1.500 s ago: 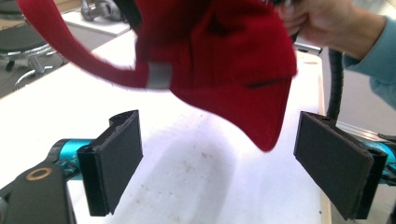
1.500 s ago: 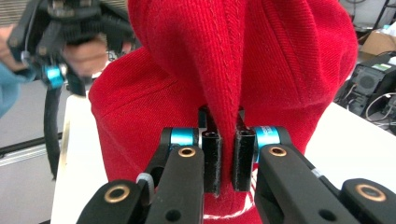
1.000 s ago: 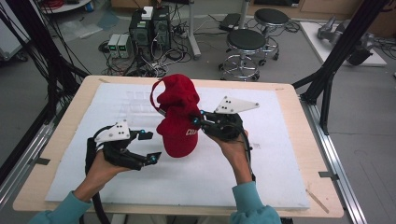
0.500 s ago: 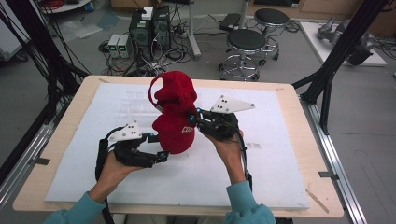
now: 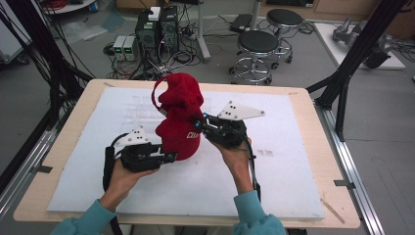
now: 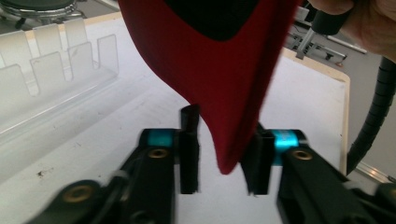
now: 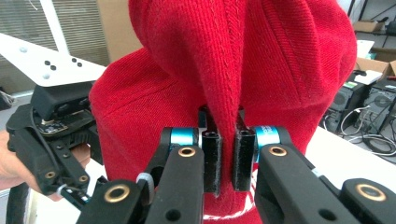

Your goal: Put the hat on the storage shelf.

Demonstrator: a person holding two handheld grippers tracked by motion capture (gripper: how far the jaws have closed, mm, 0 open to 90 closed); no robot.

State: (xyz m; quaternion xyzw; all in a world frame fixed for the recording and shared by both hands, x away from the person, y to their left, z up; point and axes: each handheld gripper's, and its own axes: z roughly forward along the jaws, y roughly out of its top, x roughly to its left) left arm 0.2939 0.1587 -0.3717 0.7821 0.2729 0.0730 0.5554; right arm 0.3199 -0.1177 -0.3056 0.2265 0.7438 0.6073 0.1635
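Brim and crown are the two ends that matter, and the high view lays them out: the red cap [image 5: 180, 120] is held up off the bench [image 5: 303, 100] over its white mat [image 5: 284, 171], with its long axis running from the crown, farther from the person, down to the brim, nearer the person. The right hand-held gripper [image 5: 201, 121] meets the cap from the right, about halfway along its side. The left hand-held gripper [image 5: 171, 156] comes in from the lower left, right at the brim's low edge, so it is the nearer one to that end.

Seen from the left gripper view, the brim's red tip hangs down between the jaws of the left hand-held gripper [image 6: 219, 149]. The jaws stand apart, with a clear gap on the left side of the fabric, while the right jaw looks close to or touching it; the brim is not yet pinched. A clear plastic rack [image 6: 56, 79] lies on the mat beyond.

The right gripper view shows the right hand-held gripper [image 7: 226, 156] clamped on a raised fold of the cap's crown, along a seam, carrying the cap. The next move likely depends on the left jaws closing straight across the brim tip already lying between them.
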